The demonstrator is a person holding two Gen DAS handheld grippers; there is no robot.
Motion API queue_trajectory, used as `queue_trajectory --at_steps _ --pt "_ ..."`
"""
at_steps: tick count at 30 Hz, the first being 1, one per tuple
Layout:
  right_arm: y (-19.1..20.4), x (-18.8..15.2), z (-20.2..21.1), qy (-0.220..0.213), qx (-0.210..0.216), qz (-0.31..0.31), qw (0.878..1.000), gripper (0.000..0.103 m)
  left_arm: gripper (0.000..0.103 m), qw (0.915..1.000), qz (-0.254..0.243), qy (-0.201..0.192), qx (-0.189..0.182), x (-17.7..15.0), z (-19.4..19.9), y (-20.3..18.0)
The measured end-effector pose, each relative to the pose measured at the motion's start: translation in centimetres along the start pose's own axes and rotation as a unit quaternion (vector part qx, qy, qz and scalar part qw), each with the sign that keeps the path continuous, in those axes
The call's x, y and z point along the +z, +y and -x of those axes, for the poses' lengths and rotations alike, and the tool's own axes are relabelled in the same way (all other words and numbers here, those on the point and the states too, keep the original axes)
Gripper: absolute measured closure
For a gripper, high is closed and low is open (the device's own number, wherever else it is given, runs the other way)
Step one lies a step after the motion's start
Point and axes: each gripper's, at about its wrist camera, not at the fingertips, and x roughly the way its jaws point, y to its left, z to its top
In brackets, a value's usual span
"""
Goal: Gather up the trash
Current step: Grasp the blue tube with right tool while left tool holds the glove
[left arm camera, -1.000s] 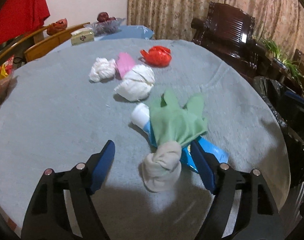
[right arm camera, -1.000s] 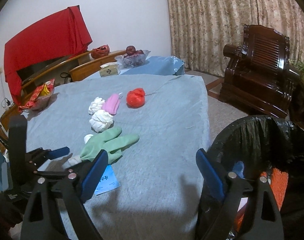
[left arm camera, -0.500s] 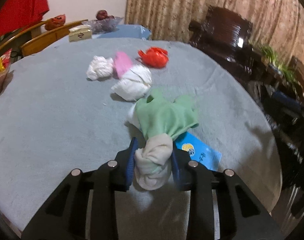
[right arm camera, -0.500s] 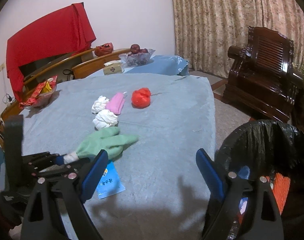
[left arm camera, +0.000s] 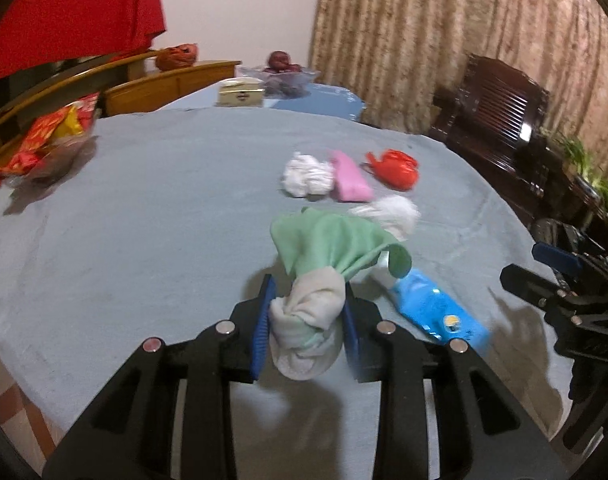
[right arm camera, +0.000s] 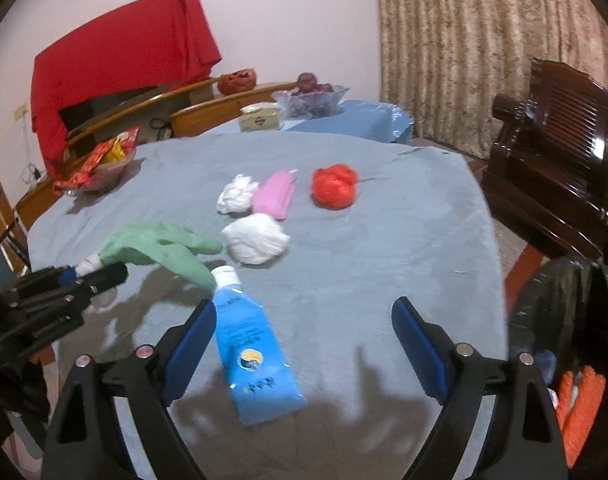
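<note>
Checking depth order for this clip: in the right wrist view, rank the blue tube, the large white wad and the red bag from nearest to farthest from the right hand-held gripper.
1. Blue tube, beside its left finger.
2. Large white wad, mid-table.
3. Red bag, far right.

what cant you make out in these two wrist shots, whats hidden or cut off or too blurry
- Blue tube: left wrist view, its cap end is hidden behind the green glove; the print is too blurred to read.
- Black trash bag: right wrist view, cut off by the right edge, so most of its contents are unseen.
- Right gripper: left wrist view, cut off at the right edge.
- Tissue box: right wrist view, label too small to read.
</note>
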Motion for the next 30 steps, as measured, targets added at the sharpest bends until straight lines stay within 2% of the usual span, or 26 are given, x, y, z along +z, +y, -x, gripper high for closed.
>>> queue_trajectory --at_steps 10,21,30 --pt "3.5 1.4 -4.6 0.029 0.027 0.030 0.999 0.017 0.073 0.9985 0.023 -0.003 0.050 0.0 -0.6 3.3" --pt "4.7 1.0 -8.5 0.088 0.027 0.060 0.994 0.037 0.073 0.9986 0.022 0.006 0.048 -0.3 -1.6 3.9" --pt "4.9 0.6 -9.4 0.111 0.022 0.075 0.991 0.044 0.073 0.9988 0.021 0.007 0.044 -0.3 -1.9 3.7"
